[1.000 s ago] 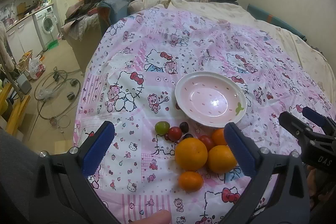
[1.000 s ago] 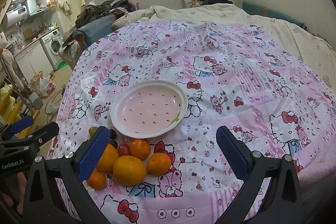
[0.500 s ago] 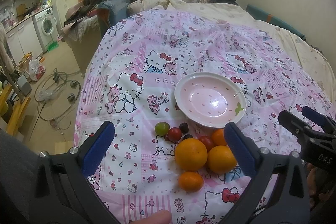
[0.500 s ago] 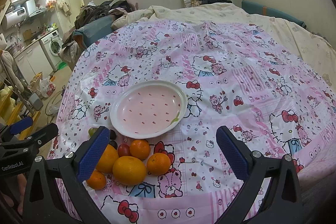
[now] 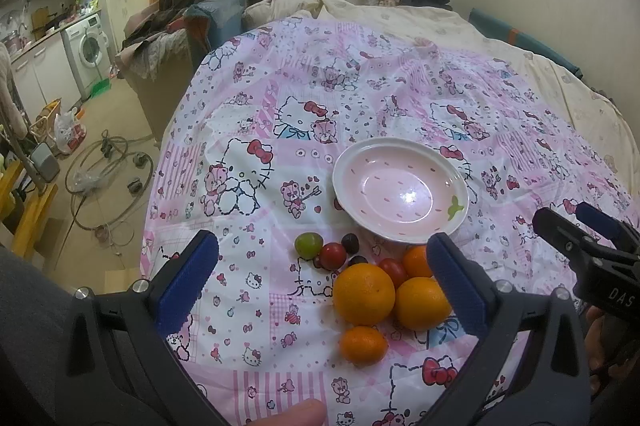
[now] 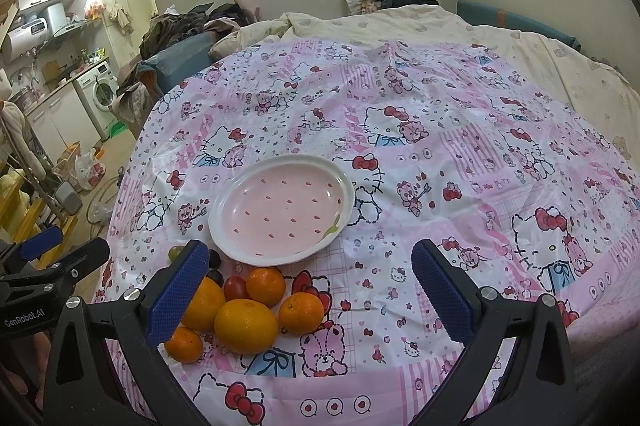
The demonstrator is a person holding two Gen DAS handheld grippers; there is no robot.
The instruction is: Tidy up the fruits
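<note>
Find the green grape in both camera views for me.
Left wrist: green grape sits lower centre, leftmost of the fruit, below-left of the plate.
Right wrist: only its top shows at lower left, behind the gripper's left finger.
Shared landmark: the plate; the grape lies off its near-left rim.

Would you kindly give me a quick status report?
Left tool open, right tool open, both empty. Fruit pile on the cloth, plate bare. Nothing in the way.
</note>
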